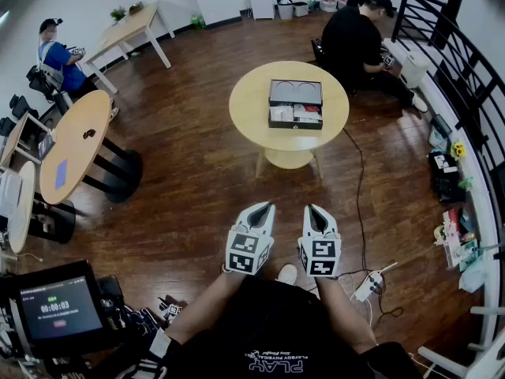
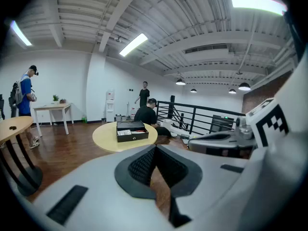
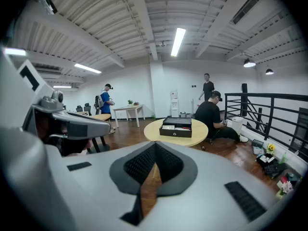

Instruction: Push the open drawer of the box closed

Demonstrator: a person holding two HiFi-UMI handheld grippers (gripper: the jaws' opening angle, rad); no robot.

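Observation:
A black box [image 1: 295,104] lies on a round yellow table [image 1: 252,101] well ahead of me. Its drawer [image 1: 295,116] is pulled out on the side facing me and holds papers and small items. Both grippers hang over the wooden floor, far short of the table. My left gripper [image 1: 267,207] and my right gripper [image 1: 310,210] are side by side, each shut on nothing. The left gripper view shows the box [image 2: 131,131] beyond the closed left gripper [image 2: 155,148]. In the right gripper view, the box [image 3: 176,127] sits beyond the closed right gripper [image 3: 155,146].
A person in black [image 1: 355,38] crouches behind the table, by a black railing [image 1: 458,61]. Another person in blue [image 1: 59,58] stands at the far left near other round tables [image 1: 75,133]. A power strip with a cable [image 1: 369,284] lies on the floor at my right.

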